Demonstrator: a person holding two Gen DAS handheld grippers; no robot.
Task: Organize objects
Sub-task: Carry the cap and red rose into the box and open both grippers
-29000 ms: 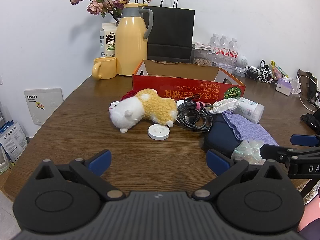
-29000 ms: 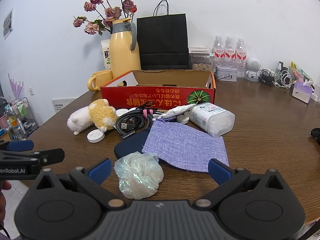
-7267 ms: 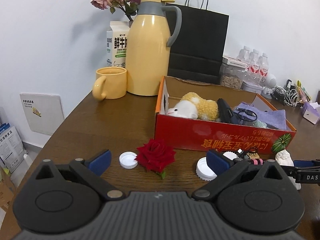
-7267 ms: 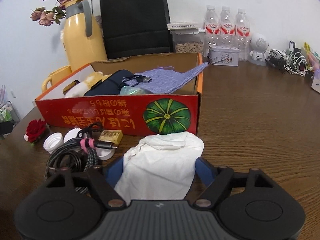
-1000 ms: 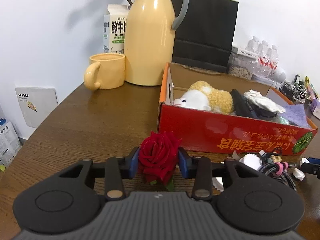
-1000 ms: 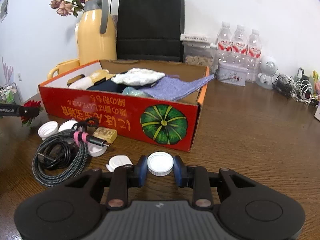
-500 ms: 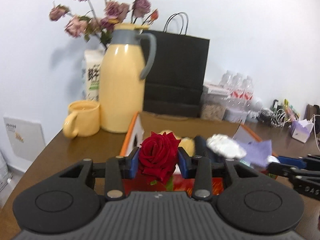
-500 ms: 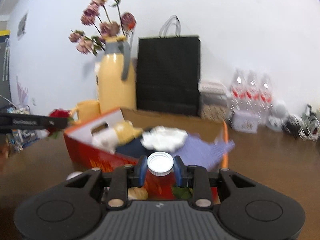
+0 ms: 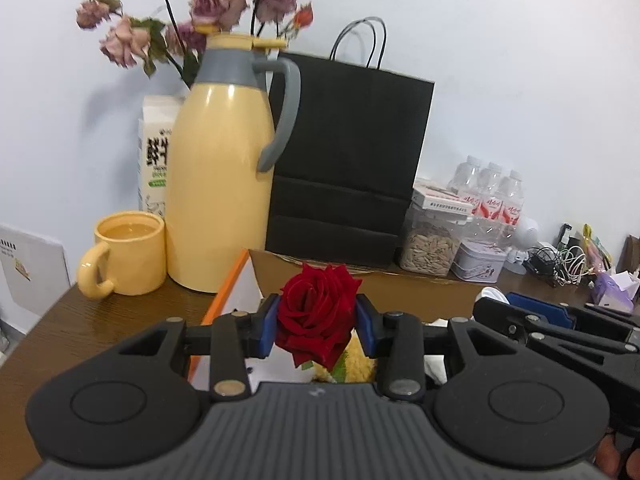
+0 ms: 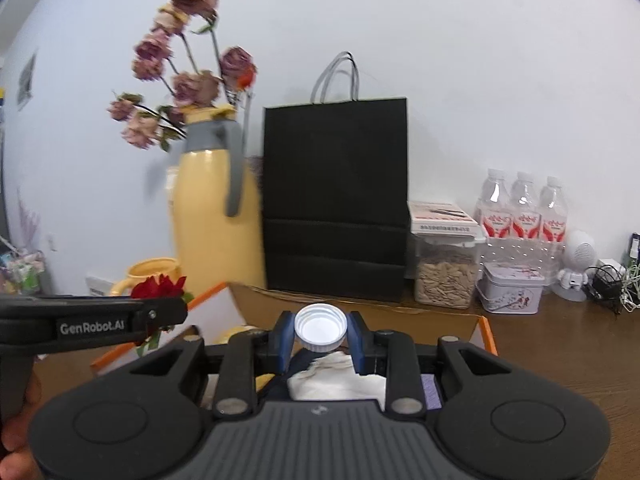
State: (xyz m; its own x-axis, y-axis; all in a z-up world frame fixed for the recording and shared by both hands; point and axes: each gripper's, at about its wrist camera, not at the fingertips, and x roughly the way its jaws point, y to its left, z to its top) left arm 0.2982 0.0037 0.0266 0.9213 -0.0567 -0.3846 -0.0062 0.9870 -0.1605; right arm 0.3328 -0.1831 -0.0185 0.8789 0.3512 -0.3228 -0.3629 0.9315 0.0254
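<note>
- Both grippers have risen off the table since a second ago; the rose and the cap, then at tabletop level in front of the box, now hang above the open box.
- Left gripper (image 9: 316, 330): fingers clenched on the red rose (image 9: 316, 316), blue pads pressing either side of the bloom, a green leaf hanging below. Seen side-on from the right wrist view (image 10: 160, 312), the rose (image 10: 159, 286) pokes up above the finger.
- Right gripper (image 10: 320, 336): fingers clenched on a white bottle cap (image 10: 320, 327), hollow side facing the camera, pads touching its rim on both sides. Its black body and blue pad enter the left wrist view from the right (image 9: 508, 310).
- A hand (image 10: 18, 432) shows at the lower left edge of the right wrist view, under the left gripper's handle.
- Directly beneath the grippers: cardboard box (image 10: 440, 322) with an orange rim, holding a white crumpled item (image 10: 340, 380), a purple cloth (image 10: 431, 392) and a yellow plush toy (image 9: 358, 364), all largely hidden by the gripper bodies.
- Left of the box on the brown table (image 9: 80, 328): yellow mug (image 9: 128, 254), then a yellow jug (image 9: 224, 184) with a grey handle; a milk carton (image 9: 154, 160) and dried flowers (image 9: 200, 12) behind it.
- Behind the box: black paper bag (image 9: 348, 160), jar of seeds (image 9: 430, 250), small tin (image 9: 478, 266), three water bottles (image 9: 494, 200), a tangle of cables (image 9: 556, 260).
</note>
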